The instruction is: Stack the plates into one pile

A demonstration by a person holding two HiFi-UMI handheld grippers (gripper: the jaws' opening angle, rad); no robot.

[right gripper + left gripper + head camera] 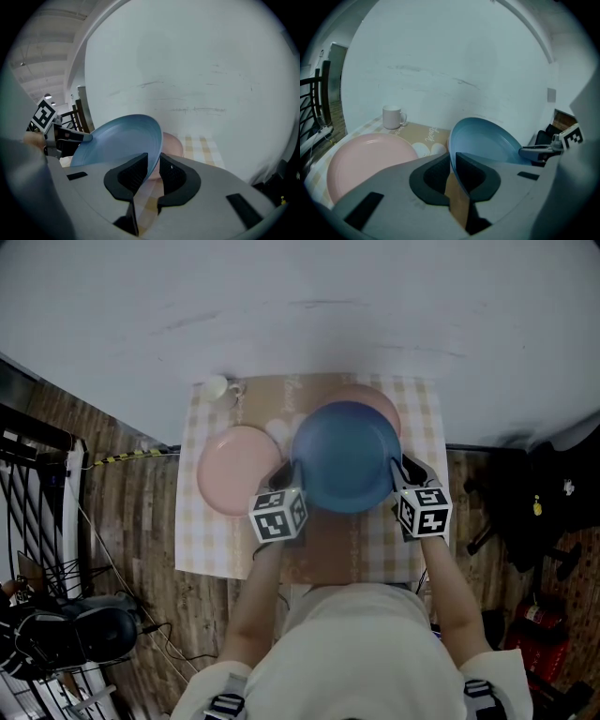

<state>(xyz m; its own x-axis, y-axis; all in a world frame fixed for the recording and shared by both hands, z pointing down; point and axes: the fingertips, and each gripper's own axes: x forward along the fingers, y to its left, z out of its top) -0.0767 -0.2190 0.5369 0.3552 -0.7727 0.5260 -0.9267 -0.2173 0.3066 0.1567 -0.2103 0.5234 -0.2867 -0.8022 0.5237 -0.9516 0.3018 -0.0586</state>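
A blue plate (345,454) hangs above the table, carried from both sides. My left gripper (291,474) is shut on its left rim and my right gripper (401,468) is shut on its right rim. In the left gripper view the blue plate (485,145) has its rim pinched between the jaws; in the right gripper view the blue plate (119,140) is held the same way. A pink plate (236,469) lies on the table's left half. A second pink plate (375,399) lies beyond and under the blue one, mostly hidden.
A white mug (217,386) stands at the table's far left corner, also seen as the mug (393,116) in the left gripper view. The checked tablecloth (202,540) covers a small table against a pale wall. Black railings and cables lie on the wooden floor at left.
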